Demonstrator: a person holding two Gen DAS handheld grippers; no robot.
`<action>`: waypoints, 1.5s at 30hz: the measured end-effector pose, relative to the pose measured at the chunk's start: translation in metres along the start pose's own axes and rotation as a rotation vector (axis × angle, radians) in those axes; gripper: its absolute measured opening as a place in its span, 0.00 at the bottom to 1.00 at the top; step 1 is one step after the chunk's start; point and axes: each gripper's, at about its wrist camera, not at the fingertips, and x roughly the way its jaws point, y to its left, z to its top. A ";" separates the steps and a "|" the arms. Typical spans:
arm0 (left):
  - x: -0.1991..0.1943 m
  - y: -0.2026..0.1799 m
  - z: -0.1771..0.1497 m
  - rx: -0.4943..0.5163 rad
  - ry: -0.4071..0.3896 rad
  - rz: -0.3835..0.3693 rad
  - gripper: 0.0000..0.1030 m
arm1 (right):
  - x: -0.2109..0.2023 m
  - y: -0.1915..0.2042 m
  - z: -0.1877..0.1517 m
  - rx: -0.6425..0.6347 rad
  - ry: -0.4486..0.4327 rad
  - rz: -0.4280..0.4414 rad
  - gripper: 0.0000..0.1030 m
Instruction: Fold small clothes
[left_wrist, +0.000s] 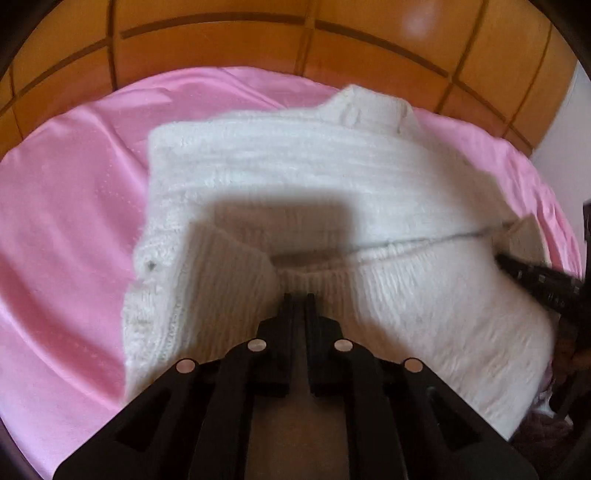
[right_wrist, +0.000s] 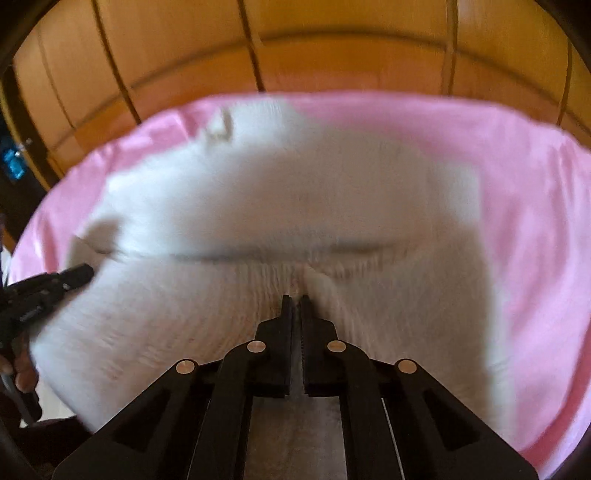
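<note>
The white sweater (left_wrist: 280, 177) lies on the pink sheet (left_wrist: 66, 221), hem raised. Each hand-held gripper, left (left_wrist: 299, 295) and right (right_wrist: 295, 296), is clenched on that hem, apparently to carry it toward the collar (left_wrist: 369, 107).

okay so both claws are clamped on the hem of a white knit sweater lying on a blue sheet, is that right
Nearly. Both the left claw and the right claw are shut on the white knit sweater, but the sheet under it is pink, not blue. Both wrist views show it.
</note>
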 end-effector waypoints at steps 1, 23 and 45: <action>-0.002 -0.002 -0.001 0.014 0.002 0.013 0.06 | -0.001 0.003 -0.003 -0.023 -0.020 -0.017 0.03; -0.028 0.027 -0.002 0.189 -0.006 0.014 0.14 | 0.004 -0.003 -0.003 0.028 -0.020 0.013 0.03; -0.064 0.022 -0.010 0.111 -0.128 0.054 0.11 | -0.034 -0.063 -0.002 0.001 -0.002 -0.161 0.06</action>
